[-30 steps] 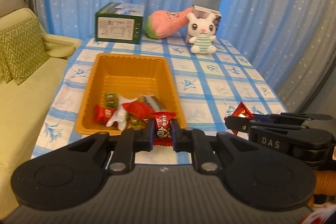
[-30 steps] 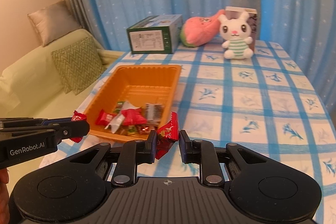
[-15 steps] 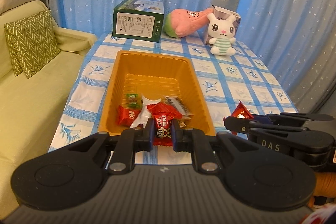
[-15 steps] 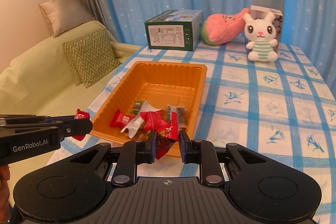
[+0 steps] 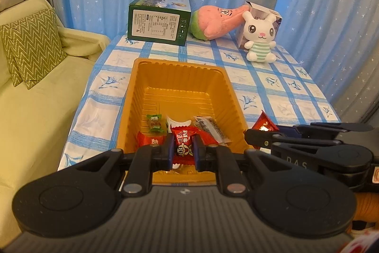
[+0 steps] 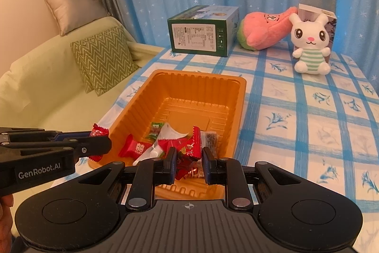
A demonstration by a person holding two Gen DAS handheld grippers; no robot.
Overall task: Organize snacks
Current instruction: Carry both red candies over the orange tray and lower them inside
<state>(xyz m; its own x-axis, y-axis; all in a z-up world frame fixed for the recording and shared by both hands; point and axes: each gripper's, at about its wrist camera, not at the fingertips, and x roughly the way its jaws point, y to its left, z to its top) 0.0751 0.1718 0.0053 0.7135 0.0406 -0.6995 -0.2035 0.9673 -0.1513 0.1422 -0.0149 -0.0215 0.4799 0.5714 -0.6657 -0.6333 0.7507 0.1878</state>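
An orange plastic tray point(image 5: 182, 77) point(image 6: 203, 87) lies on the blue-checked tablecloth. Several wrapped snacks lie at its near end: a green candy point(image 5: 154, 123), a red packet point(image 6: 135, 148), a white wrapper point(image 6: 171, 134) and a dark bar point(image 5: 210, 127). My left gripper point(image 5: 183, 151) is shut on a red candy with a cartoon face point(image 5: 184, 145), above the tray's near end. My right gripper point(image 6: 188, 163) is shut on a red foil candy point(image 6: 188, 149), also over the tray's near edge. The right gripper shows at the right in the left wrist view point(image 5: 251, 134), and the left gripper at the left in the right wrist view point(image 6: 104, 142).
A green carton point(image 5: 159, 20), a pink plush point(image 5: 216, 21) and a white rabbit plush point(image 5: 260, 38) in front of a small box stand at the table's far end. A yellow-green sofa with a zigzag cushion point(image 5: 30, 49) lies left of the table. Blue starred curtains hang behind.
Both grippers have moved forward with their candies, from short of the tray's near rim to over its near end. The tray and far objects now look closer.
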